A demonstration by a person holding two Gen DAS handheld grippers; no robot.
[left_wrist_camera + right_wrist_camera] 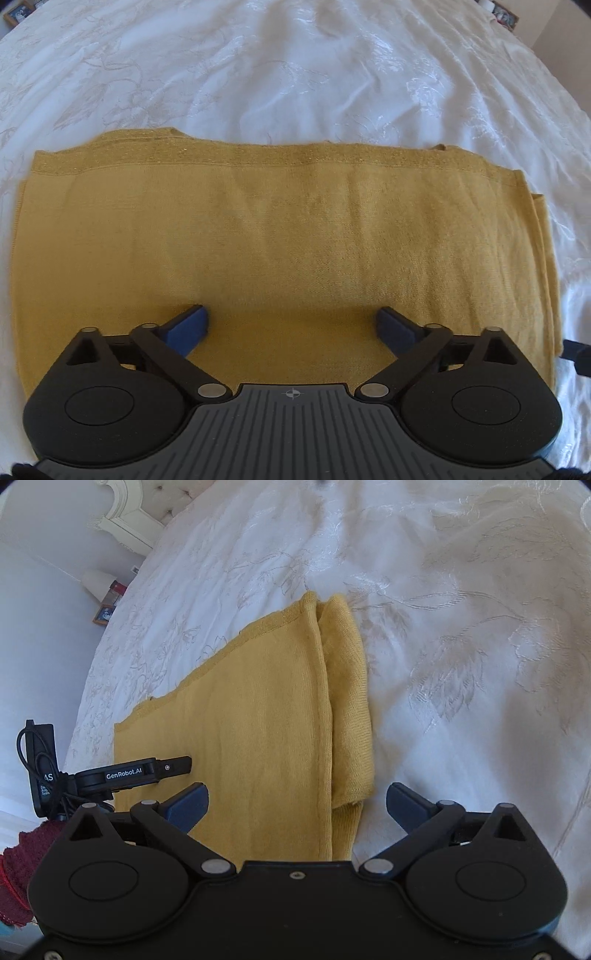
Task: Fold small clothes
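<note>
A mustard-yellow knit garment [288,236] lies folded flat on the white bedspread [295,74]. My left gripper [291,325] is open and empty, hovering over the garment's near edge. In the right wrist view the same garment [251,723] shows stacked folded layers along its right side [347,709]. My right gripper [297,805] is open and empty, straddling that folded right edge. The left gripper [173,766] shows from the side at the left, over the garment.
The embroidered white bedspread [461,646] spreads all around the garment. A cream headboard [129,513] and a small bedside table with a lamp [107,598] stand beyond the bed's far left edge. A dark red sleeve [22,871] shows at the lower left.
</note>
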